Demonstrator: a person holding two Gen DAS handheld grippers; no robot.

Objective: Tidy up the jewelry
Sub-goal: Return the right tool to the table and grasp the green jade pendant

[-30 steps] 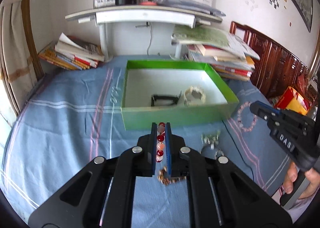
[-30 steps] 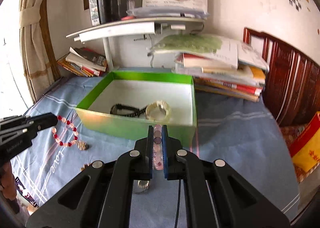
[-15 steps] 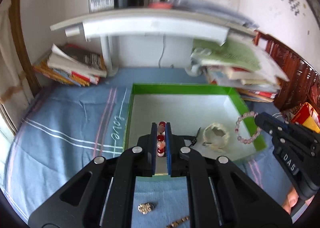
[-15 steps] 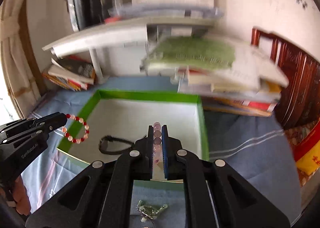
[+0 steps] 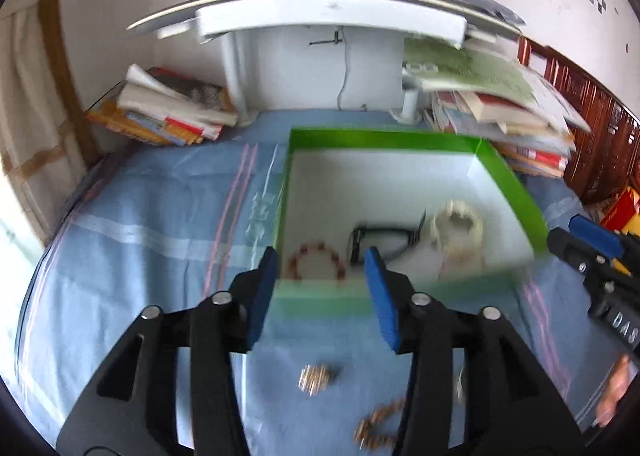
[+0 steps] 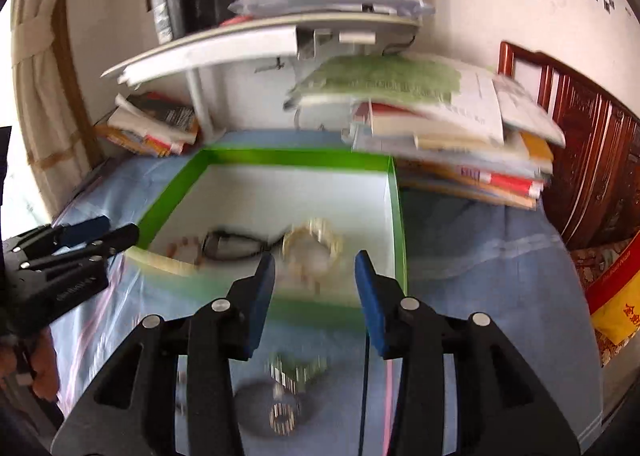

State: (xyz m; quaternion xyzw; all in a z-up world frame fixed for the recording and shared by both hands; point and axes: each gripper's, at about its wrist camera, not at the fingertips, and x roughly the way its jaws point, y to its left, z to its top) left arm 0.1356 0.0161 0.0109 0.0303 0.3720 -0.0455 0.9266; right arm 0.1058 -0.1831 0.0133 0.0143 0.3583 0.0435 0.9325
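Observation:
A green box (image 5: 384, 137) with a white floor stands on the blue cloth; it also shows in the right wrist view (image 6: 296, 158). Inside lie a red bead bracelet (image 5: 316, 258), a black band (image 5: 380, 240) and a pale bracelet (image 5: 456, 225). My left gripper (image 5: 322, 288) is open and empty just before the box's near wall. My right gripper (image 6: 314, 288) is open and empty above the near wall, over the pale bracelet (image 6: 316, 244). The pink bracelet is too blurred to tell apart. Each gripper shows at the other view's edge.
A gold ring piece (image 5: 314, 376) and a brown chain (image 5: 376, 424) lie on the cloth in front of the box, with silver pieces (image 6: 286, 412) nearby. Book stacks (image 6: 460, 151) flank the box behind. A white shelf (image 5: 332, 15) stands at the back.
Both grippers have opened. The red bead bracelet has left the left gripper and lies in the box. The pink bracelet has left the right gripper. Both views are motion-blurred.

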